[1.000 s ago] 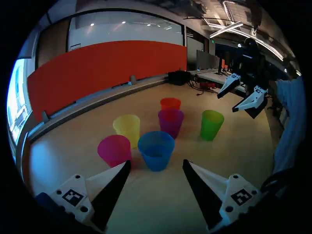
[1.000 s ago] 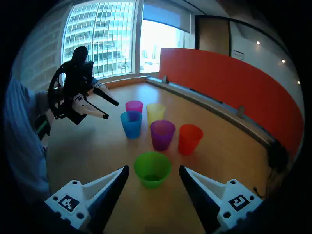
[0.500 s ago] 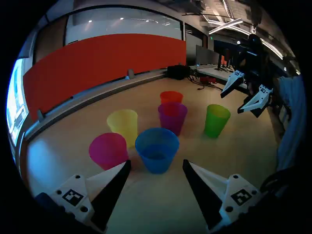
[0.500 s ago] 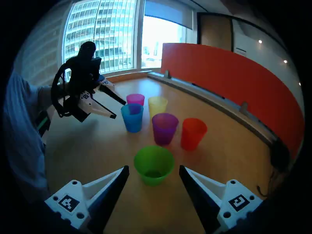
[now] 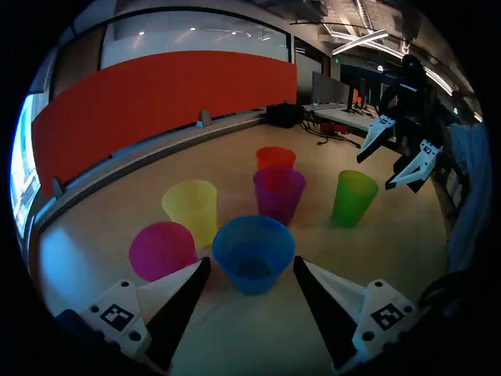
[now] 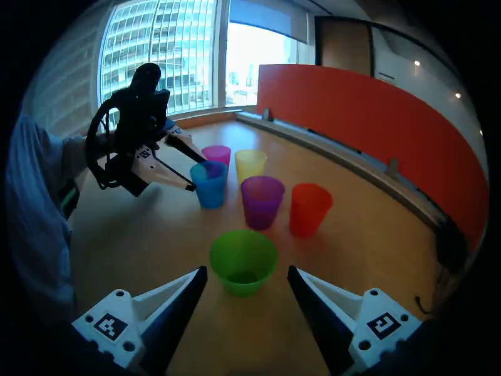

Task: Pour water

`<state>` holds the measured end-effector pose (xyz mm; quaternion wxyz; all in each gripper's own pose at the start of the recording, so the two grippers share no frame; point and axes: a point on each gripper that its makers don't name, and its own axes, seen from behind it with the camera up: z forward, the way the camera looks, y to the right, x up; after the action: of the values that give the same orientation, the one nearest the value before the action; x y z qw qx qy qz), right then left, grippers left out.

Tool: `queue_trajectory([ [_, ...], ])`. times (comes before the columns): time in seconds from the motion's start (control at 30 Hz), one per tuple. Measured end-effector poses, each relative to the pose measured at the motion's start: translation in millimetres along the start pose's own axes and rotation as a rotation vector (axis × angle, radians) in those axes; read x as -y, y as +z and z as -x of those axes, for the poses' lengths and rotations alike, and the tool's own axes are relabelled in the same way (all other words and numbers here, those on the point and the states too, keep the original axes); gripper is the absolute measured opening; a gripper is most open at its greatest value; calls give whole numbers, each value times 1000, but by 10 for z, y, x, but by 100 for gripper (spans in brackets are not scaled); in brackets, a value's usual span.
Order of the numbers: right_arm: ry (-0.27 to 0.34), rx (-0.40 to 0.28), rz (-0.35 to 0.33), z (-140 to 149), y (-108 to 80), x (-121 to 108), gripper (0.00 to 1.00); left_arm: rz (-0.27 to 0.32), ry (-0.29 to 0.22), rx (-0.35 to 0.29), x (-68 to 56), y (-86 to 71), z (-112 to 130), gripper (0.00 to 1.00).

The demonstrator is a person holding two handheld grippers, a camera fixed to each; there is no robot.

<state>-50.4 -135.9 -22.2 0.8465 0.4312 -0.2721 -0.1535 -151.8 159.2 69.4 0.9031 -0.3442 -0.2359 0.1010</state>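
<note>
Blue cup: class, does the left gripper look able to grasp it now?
Probably yes. The blue cup stands just ahead of the open left gripper, centred between its fingers; nothing blocks it, though the pink cup sits close to one finger.

The right gripper view is bright. Daylight pours in through the big glass window (image 6: 181, 56) at the far left. One part of the glass is so white that nothing shows through it. The pale wooden surface (image 6: 144, 232) shines softly. The green see-through plastic cup (image 6: 243, 266) glows and has only a faint, soft shadow at its foot.

The left gripper view is dimmer and looks bluish. Its light comes from a long white ceiling lamp (image 5: 360, 42) at the far right. The long orange wall (image 5: 156, 94) bends like a bow, because straight lines curve near the edges. In both views the edges go dark and a bit fuzzy, while the middle is sharp.
</note>
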Motion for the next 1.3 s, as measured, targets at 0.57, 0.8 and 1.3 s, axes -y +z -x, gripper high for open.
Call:
queue_trajectory([
  [0.57, 12, 7, -3, 29, 29, -39, 100, 19, 29, 8, -17, 192, -54, 99],
  [0.8, 16, 4, -3, 17, 33, -39, 100, 4, 36, 20, 2, 209, -47, 94],
  [1.3, 18, 7, -8, 58, 87, -2, 100, 5, 38, 30, -2, 203, -41, 88],
])
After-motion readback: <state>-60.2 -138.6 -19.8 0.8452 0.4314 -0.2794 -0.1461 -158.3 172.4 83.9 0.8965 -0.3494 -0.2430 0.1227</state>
